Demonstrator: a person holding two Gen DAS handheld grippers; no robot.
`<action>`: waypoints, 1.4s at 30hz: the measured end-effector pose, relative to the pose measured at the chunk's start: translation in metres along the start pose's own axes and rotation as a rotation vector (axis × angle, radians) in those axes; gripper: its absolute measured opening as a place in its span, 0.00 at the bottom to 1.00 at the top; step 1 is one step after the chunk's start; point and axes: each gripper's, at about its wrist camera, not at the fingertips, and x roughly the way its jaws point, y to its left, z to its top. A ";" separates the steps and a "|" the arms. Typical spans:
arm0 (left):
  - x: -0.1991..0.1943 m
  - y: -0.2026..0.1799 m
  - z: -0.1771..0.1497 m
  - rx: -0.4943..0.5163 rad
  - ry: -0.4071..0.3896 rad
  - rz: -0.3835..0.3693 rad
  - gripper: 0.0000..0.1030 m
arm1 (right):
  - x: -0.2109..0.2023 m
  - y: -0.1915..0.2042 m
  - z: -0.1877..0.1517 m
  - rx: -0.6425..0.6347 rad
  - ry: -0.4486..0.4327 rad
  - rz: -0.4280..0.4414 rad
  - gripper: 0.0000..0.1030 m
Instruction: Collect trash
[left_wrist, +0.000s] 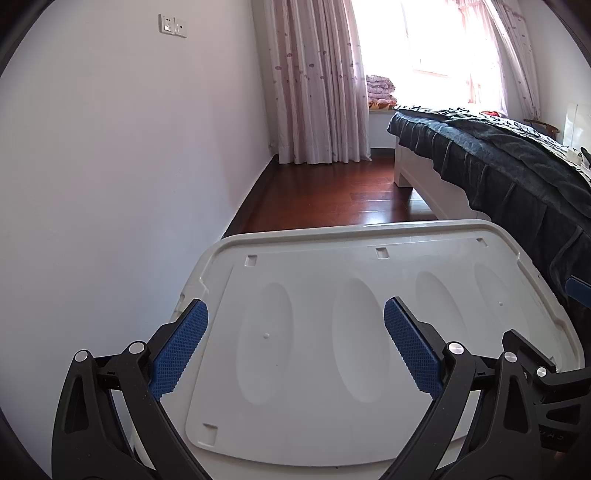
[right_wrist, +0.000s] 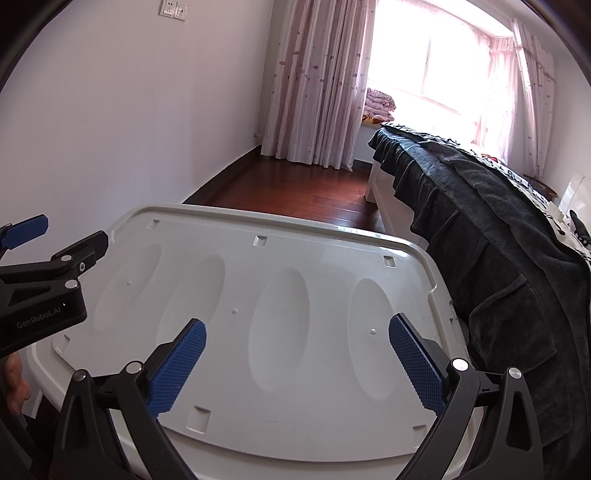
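Observation:
No trash shows in either view. My left gripper (left_wrist: 295, 314) is open and empty, its blue pads spread wide above a white plastic box lid (left_wrist: 369, 258) with oval dents. My right gripper (right_wrist: 297, 332) is open and empty too, over the same lid (right_wrist: 295, 236). The left gripper also shows at the left edge of the right wrist view (right_wrist: 40, 258). A blue fingertip of the right gripper shows at the right edge of the left wrist view (left_wrist: 580, 291).
A bed with a dark blanket (left_wrist: 517, 162) stands to the right, close to the lid (right_wrist: 498, 221). A white wall (left_wrist: 110, 147) is to the left. Red-brown wood floor (left_wrist: 332, 199) runs to the pink curtains (left_wrist: 317, 81) and bright window.

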 end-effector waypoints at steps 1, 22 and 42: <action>0.000 0.000 0.000 0.001 -0.001 0.001 0.91 | 0.000 0.000 0.000 0.000 0.001 0.001 0.95; 0.001 -0.001 -0.002 0.003 0.002 -0.003 0.91 | 0.000 0.000 0.000 -0.002 0.000 0.001 0.95; 0.000 0.002 -0.001 -0.019 -0.004 -0.043 0.91 | 0.000 -0.001 0.000 -0.007 0.005 0.004 0.95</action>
